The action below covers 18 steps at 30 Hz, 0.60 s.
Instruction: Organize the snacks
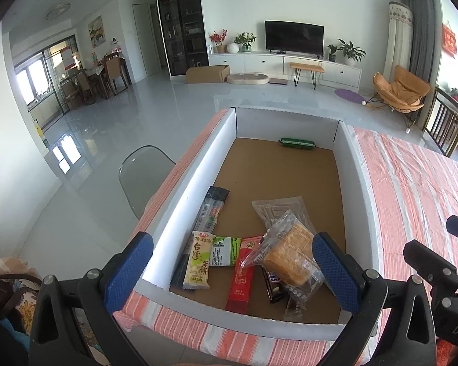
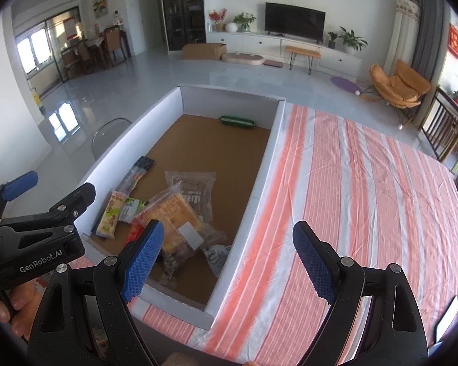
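A shallow white-walled cardboard box (image 1: 198, 164) (image 2: 131, 134) lies on the striped tablecloth. Several snacks are piled at its near end: a clear-wrapped yellow cake (image 1: 285, 256) (image 2: 174, 213), a rice-cracker pack (image 1: 198, 259) (image 2: 109, 218), a red packet (image 1: 241, 274), a black stick pack (image 1: 212, 210) (image 2: 137, 172) and a chocolate bar (image 1: 273, 286). A green roll (image 1: 297, 144) (image 2: 237, 122) rests alone at the far end. My left gripper (image 1: 232, 271) hovers open over the pile, holding nothing. My right gripper (image 2: 229, 262) hangs open over the box's right wall, also holding nothing.
The orange-and-white striped tablecloth (image 2: 366, 189) stretches to the right of the box. A clear chair (image 1: 143, 174) stands left of the table. A hand (image 2: 3, 311) holds the left gripper's handle. A living room with a TV lies beyond.
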Available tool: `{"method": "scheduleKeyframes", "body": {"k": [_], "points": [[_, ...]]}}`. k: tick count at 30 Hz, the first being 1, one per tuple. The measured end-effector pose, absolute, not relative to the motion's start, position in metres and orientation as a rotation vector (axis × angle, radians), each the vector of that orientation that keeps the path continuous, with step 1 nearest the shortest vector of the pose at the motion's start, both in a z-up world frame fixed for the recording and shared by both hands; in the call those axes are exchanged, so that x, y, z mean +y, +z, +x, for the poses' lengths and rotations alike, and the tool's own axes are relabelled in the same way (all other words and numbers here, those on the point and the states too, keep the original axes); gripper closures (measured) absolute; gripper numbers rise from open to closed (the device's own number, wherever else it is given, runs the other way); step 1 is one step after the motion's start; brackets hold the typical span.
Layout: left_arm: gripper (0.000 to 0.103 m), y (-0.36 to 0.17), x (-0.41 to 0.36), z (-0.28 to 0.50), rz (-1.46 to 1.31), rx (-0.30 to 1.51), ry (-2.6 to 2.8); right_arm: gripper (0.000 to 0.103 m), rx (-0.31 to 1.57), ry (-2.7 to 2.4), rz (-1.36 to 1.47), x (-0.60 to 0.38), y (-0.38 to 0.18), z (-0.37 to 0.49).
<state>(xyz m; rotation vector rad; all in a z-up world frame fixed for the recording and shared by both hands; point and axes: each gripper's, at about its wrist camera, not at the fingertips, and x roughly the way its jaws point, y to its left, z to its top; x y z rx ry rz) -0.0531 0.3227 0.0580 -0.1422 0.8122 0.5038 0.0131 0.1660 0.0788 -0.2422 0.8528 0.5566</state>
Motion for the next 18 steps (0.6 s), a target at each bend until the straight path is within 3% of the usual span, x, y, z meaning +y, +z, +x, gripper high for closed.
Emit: {"method": "scheduleKeyframes", "body": {"k": [18], "points": [[0.000, 0.0548, 0.3223, -0.0497, -0.153, 0.842, 0.481, 0.014, 0.861, 0.559, -0.255, 0.1669, 0.0721, 0.0129]]}}
